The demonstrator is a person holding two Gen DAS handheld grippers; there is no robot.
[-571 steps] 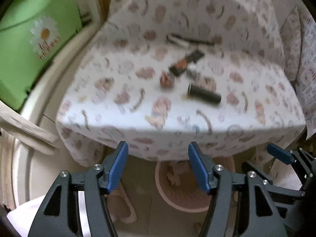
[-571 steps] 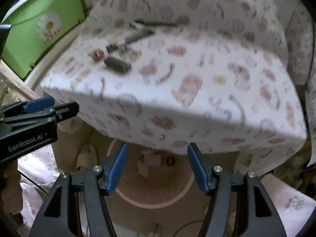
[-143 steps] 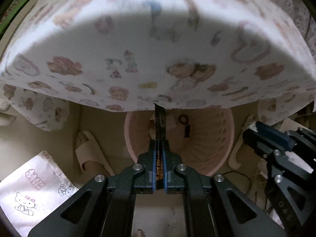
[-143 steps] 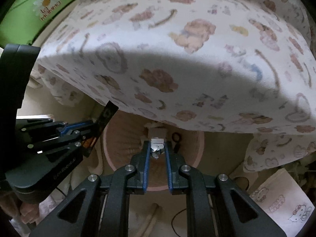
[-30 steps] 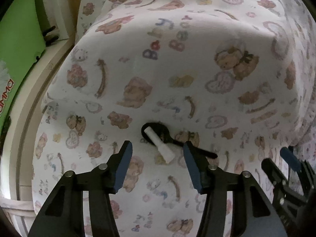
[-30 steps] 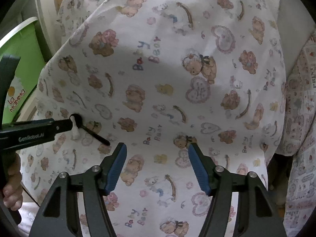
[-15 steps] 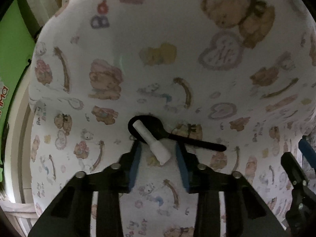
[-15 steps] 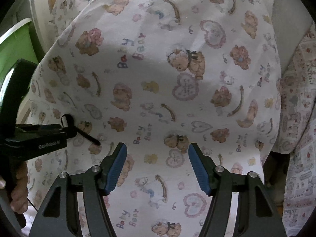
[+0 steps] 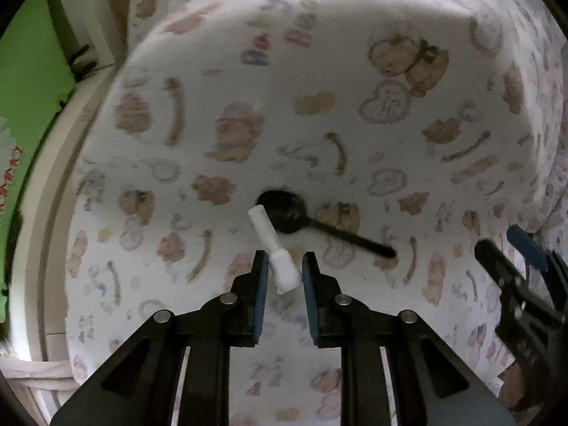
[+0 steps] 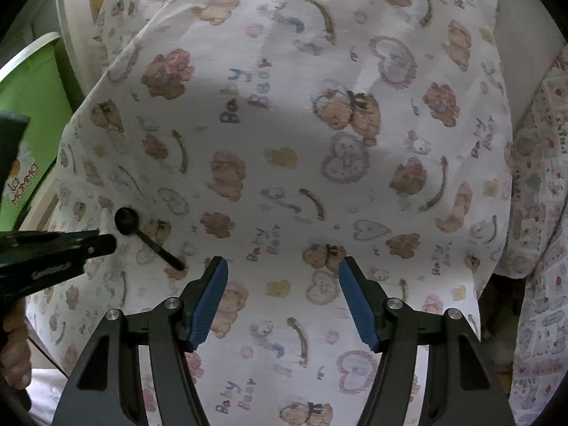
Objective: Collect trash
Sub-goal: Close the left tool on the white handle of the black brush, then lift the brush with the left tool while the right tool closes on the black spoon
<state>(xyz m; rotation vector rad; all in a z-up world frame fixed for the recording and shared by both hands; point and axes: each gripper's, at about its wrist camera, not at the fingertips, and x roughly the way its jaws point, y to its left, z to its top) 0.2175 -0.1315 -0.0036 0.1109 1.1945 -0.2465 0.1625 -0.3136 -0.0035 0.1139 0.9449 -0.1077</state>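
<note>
Tube (image 9: 273, 248), white, slants up-left; left gripper (image 9: 283, 277) fingers closing around its cap; right gripper (image 10: 283, 300) fingers spread.

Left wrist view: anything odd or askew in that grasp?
Slightly. The white tube lies diagonally between the fingers of the left gripper, which has just been closing, so only its thicker near end is caught. Its far tip overlaps the bowl of the black spoon on the printed cover.

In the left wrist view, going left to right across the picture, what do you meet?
Green bin → white tube between the left gripper fingers → black spoon on the bear-print sheet → right gripper at the right edge.
</note>
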